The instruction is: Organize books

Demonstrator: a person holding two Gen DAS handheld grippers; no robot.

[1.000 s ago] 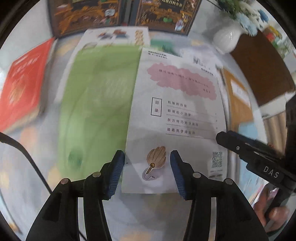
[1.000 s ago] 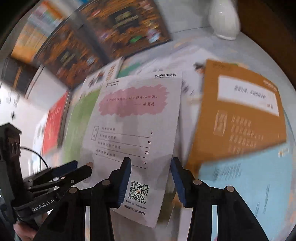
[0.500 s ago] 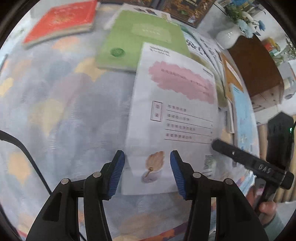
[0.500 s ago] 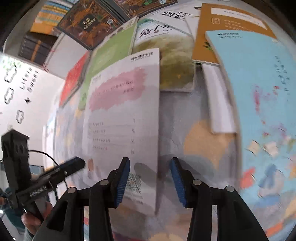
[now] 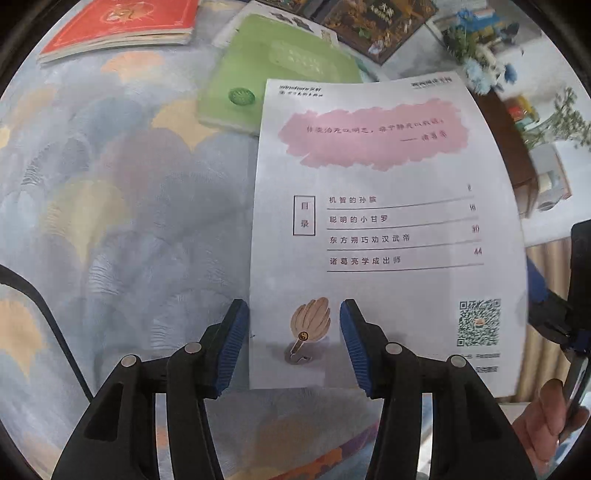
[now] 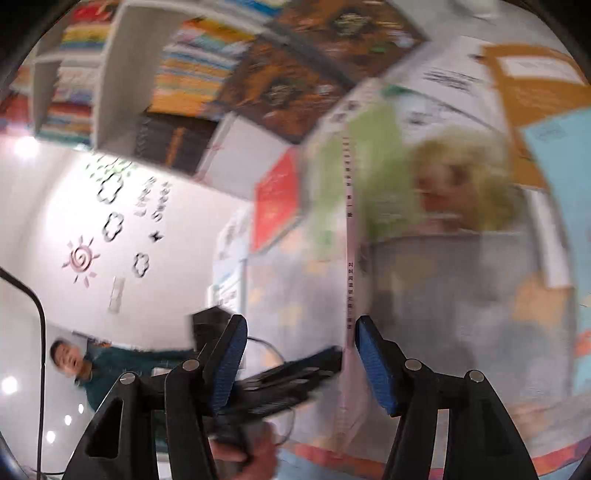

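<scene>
Treat white booklet (image 5: 369,166) as lifted off the bench (image 5: 129,221) for restacking: right gripper (image 6: 300,325) fingers just opened, clear astride its spine; left gripper (image 5: 292,310) fingers half-spread at its lower edge, grip indeterminate.

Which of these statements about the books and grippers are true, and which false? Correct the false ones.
1. The white booklet carries a pink patch. True.
2. The red book lies on the green book. False: they lie apart on the cloth.
3. The booklet shows a QR code. True.
4. The right gripper is shut tight. False: its jaws have just been opening and stand apart, with the booklet's edge between them.
</scene>
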